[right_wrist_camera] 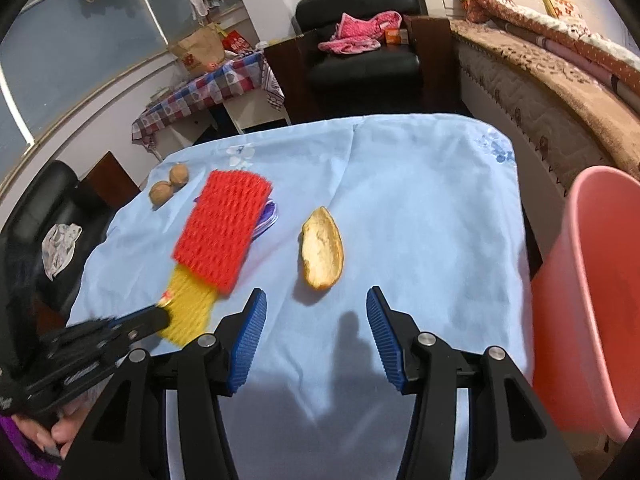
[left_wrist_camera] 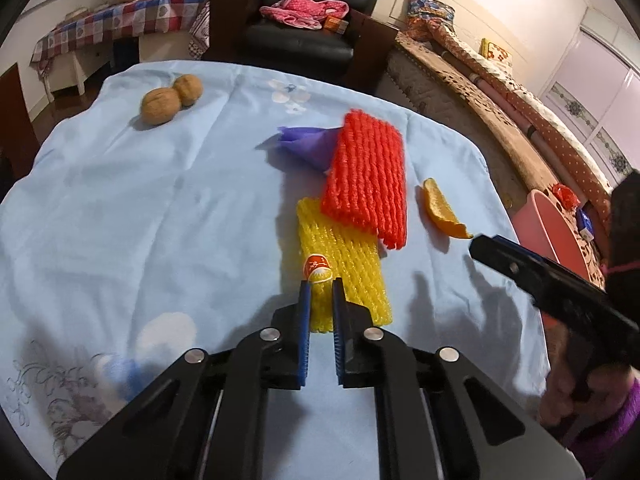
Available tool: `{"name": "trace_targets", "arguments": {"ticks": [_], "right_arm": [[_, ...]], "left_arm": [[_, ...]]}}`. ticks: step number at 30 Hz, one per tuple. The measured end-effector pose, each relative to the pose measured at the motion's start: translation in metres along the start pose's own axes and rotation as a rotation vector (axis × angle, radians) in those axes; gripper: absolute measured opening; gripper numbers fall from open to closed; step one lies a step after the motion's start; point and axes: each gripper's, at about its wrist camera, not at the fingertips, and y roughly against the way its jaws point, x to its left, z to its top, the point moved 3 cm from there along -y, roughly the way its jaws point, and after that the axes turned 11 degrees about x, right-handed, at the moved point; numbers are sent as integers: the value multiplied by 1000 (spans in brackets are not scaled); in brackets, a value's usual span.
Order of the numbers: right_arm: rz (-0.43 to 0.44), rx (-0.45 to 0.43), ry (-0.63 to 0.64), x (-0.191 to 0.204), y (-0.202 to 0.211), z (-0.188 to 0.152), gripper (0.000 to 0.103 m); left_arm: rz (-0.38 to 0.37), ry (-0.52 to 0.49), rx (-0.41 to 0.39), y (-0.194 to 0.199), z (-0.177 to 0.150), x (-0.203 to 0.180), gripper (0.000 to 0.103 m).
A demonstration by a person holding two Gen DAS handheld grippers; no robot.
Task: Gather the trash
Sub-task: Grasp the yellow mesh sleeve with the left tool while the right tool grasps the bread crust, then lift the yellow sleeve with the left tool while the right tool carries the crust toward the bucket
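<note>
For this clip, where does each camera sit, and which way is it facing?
Left wrist: on the left gripper, looking along its jaws, closed on the yellow foam net; the right gripper enters at right.
Right wrist: on the right gripper, jaws open, facing the orange peel; the left gripper shows at left.
Shared: red foam net, walnuts, pink bin, blue tablecloth.

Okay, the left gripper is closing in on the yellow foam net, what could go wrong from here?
1. The red foam net overlaps the yellow foam net, so lifting the yellow one with the left gripper may drag or flip the red one.
2. A small orange-and-white item sits at the fingertips; it could get knocked away.
3. The pink bin is on the right, so carrying across may cross the open right gripper.
</note>
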Motion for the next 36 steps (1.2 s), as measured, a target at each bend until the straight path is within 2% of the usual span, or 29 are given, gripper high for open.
{"name": "trace_targets", "arguments": {"ticks": [4,5,7,8,12,25,36], "right_arm": [[-3,17,-11,0,-15,11,52],[-8,19,-9,1,-18,13,49],[-24,25,0,3,-24,16,35],[-33,34,4,3,-28,16,22],[-29,38,-3,1,-29,15,15],[3,-48,-48,-17,28,-8,13],[9,-118,-64,-27,70,-28,13]], "left_arm": [[4,19,0,10,-6,12,9],[8,19,-2,12,-7,14,9],[16,7,-12,18,-9,15,9],[14,-1,-19,21,-10,15,9],[-12,-41,-53,34,-10,5,9],[-103,-149,-121,66,-8,-35,9],[-100,-174,-145,80,-6,-60,9]]}}
